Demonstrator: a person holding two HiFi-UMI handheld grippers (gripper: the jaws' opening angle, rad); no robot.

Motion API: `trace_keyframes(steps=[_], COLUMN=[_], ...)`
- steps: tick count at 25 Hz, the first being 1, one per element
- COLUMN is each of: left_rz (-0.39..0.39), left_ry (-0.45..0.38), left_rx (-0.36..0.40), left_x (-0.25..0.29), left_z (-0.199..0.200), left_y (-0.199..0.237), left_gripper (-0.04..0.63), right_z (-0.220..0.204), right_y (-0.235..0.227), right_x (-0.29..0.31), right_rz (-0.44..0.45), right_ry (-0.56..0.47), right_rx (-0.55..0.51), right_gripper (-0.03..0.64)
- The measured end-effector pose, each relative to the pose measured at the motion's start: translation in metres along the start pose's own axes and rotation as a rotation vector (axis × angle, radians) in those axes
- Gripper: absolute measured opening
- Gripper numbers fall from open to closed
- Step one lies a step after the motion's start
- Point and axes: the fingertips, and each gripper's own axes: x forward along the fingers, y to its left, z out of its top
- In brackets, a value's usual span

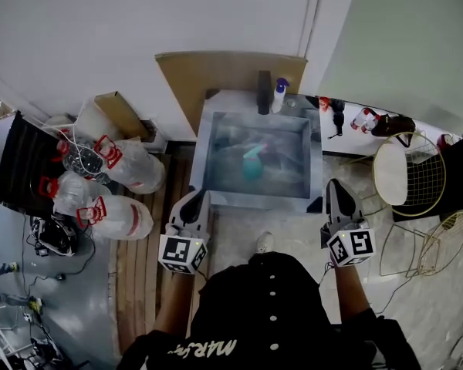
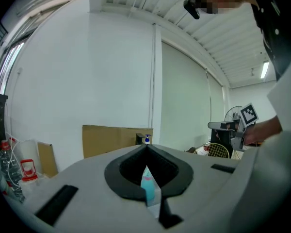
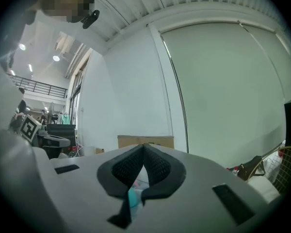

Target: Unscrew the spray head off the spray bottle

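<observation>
A teal spray bottle (image 1: 252, 165) with a pink spray head stands in the middle of a shiny grey table (image 1: 216, 183). Both grippers hover short of the table's near edge, apart from the bottle. My left gripper (image 1: 193, 200) is off the near left corner, my right gripper (image 1: 336, 186) off the near right corner. Each is shut with nothing between its jaws. In the left gripper view the teal bottle (image 2: 148, 184) shows through the gap below the closed tips (image 2: 146, 147). The right gripper view shows a sliver of the bottle (image 3: 134, 196) under its closed tips (image 3: 143, 146).
A white pump bottle (image 1: 279, 95) and a dark block (image 1: 263, 92) stand at the table's far edge, with cardboard (image 1: 216, 68) leaning on the wall behind. Large water jugs (image 1: 112, 168) lie at the left. A round white chair (image 1: 397, 172) and wire chairs stand at the right.
</observation>
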Motion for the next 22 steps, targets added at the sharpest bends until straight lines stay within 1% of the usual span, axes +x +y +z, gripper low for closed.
trace_keyframes(steps=[5, 9, 11, 13, 15, 18, 22], left_rz=[-0.004, 0.008, 0.011, 0.006, -0.010, -0.060, -0.133], left_ry=[0.030, 0.055, 0.088, 0.134, 0.173, 0.205, 0.248], left_rx=[0.022, 0.046, 0.060, 0.058, 0.064, 0.100, 0.125], left_x=[0.035, 0.061, 0.074, 0.083, 0.087, 0.095, 0.112], left_z=[-0.003, -0.007, -0.013, -0.024, -0.033, -0.042, -0.060], left_y=[-0.005, -0.007, -0.007, -0.007, -0.008, -0.008, -0.005], left_gripper=[0.023, 0.023, 0.023, 0.023, 0.024, 0.025, 0.025], right_z=[-0.006, -0.013, -0.018, -0.026, -0.036, -0.047, -0.053], right_y=[-0.022, -0.036, -0.043, -0.046, -0.042, -0.029, -0.016], right_x=[0.026, 0.046, 0.057, 0.064, 0.071, 0.084, 0.102], right_rz=[0.026, 0.062, 0.077, 0.103, 0.137, 0.178, 0.199], right_ry=[0.025, 0.050, 0.068, 0.092, 0.124, 0.157, 0.172], right_rx=[0.020, 0.003, -0.004, -0.002, -0.003, -0.028, -0.061], right_gripper=[0.012, 0.014, 0.012, 0.012, 0.014, 0.014, 0.014])
